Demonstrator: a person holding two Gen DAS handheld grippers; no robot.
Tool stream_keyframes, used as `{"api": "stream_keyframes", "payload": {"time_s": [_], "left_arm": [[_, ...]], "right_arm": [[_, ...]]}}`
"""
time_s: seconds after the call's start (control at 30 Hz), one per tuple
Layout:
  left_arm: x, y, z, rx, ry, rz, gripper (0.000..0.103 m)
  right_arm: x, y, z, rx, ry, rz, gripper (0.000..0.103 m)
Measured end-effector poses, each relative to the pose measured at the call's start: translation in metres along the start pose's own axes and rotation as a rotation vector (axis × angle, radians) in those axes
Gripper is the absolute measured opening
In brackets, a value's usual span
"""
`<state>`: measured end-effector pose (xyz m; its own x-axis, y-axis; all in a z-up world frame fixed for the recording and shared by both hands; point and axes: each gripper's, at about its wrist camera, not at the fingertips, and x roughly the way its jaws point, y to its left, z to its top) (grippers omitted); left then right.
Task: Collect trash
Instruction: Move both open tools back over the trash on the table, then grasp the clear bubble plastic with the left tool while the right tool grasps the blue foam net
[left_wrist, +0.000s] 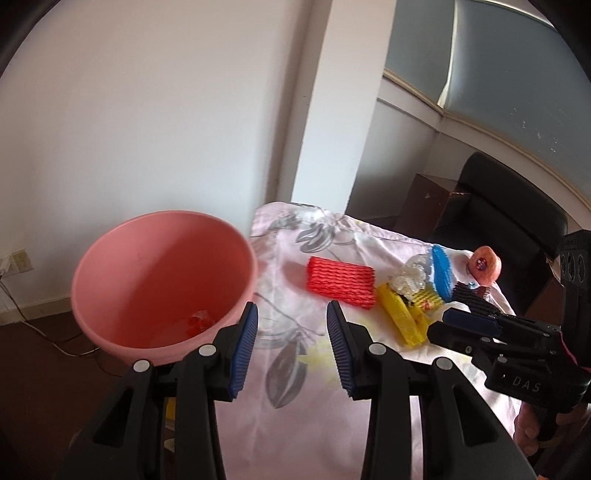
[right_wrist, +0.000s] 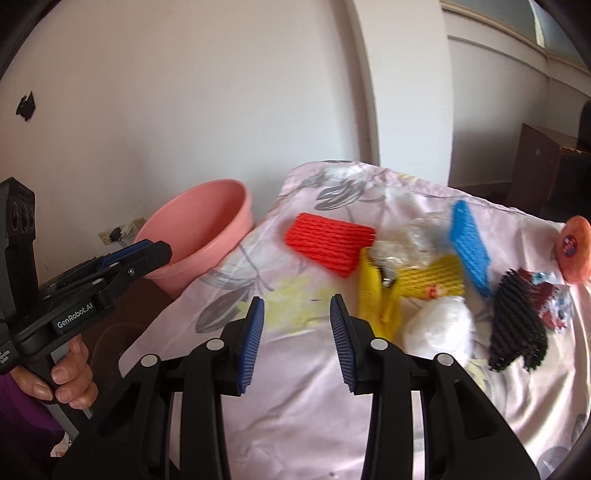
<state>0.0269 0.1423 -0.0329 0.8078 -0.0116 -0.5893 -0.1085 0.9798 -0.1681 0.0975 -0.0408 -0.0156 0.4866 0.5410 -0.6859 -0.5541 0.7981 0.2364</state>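
Floral pink cloth (right_wrist: 303, 406) covers table; pink basin (left_wrist: 162, 280) beside it; white wall (left_wrist: 147, 110) behind. Left gripper (left_wrist: 291, 347), right gripper (right_wrist: 297, 345): jaws apart, empty.

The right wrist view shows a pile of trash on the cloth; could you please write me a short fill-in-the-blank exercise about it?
1. The basin beside the cloth-covered table is ____ in colour.
2. The foam net lying nearest the basin is ____.
3. The blue foam net leans over a ____ foam net.
4. Between the pads of the right hand-held gripper there is ____.

Missing words: pink; red; yellow; nothing
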Motion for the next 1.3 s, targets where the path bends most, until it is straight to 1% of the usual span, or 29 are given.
{"api": "stream_keyframes", "payload": {"time_s": [0.23,0.33,0.53,0.63,0.73,0.77,0.97,1.1,1.2,1.23,1.27,1.3], "left_arm": [[0.019,-0.034,0.006,0.074,0.031,-0.084,0.038],[0.031,-0.050,0.010,0.113,0.055,-0.139,0.044],[0.057,-0.085,0.020,0.213,0.079,-0.224,0.047],[0.074,-0.098,0.027,0.264,0.098,-0.253,0.047],[0.093,-0.106,0.033,0.285,0.130,-0.295,0.053],[0.101,-0.109,0.035,0.291,0.141,-0.305,0.053],[0.138,-0.119,0.045,0.350,0.192,-0.331,0.053],[0.160,-0.126,0.046,0.383,0.231,-0.366,0.055],[0.172,-0.126,0.043,0.382,0.249,-0.363,0.054],[0.174,-0.126,0.042,0.375,0.252,-0.366,0.052],[0.175,-0.125,0.041,0.365,0.258,-0.376,0.043],[0.176,-0.125,0.040,0.359,0.261,-0.382,0.039]], "right_arm": [[-0.018,-0.038,-0.005,0.073,-0.033,-0.063,0.038],[-0.025,-0.053,-0.007,0.098,-0.044,-0.088,0.038],[-0.033,-0.082,-0.008,0.143,-0.058,-0.137,0.038],[-0.034,-0.090,-0.006,0.157,-0.061,-0.146,0.038],[-0.033,-0.095,-0.006,0.168,-0.063,-0.146,0.038],[-0.033,-0.097,-0.007,0.170,-0.062,-0.146,0.038],[-0.030,-0.104,-0.006,0.180,-0.052,-0.147,0.038],[-0.028,-0.108,-0.003,0.183,-0.050,-0.143,0.038],[-0.026,-0.109,0.000,0.184,-0.046,-0.140,0.038],[-0.026,-0.109,0.002,0.182,-0.047,-0.139,0.038],[-0.026,-0.108,0.004,0.180,-0.048,-0.138,0.038],[-0.026,-0.108,0.005,0.178,-0.050,-0.137,0.038]]}}
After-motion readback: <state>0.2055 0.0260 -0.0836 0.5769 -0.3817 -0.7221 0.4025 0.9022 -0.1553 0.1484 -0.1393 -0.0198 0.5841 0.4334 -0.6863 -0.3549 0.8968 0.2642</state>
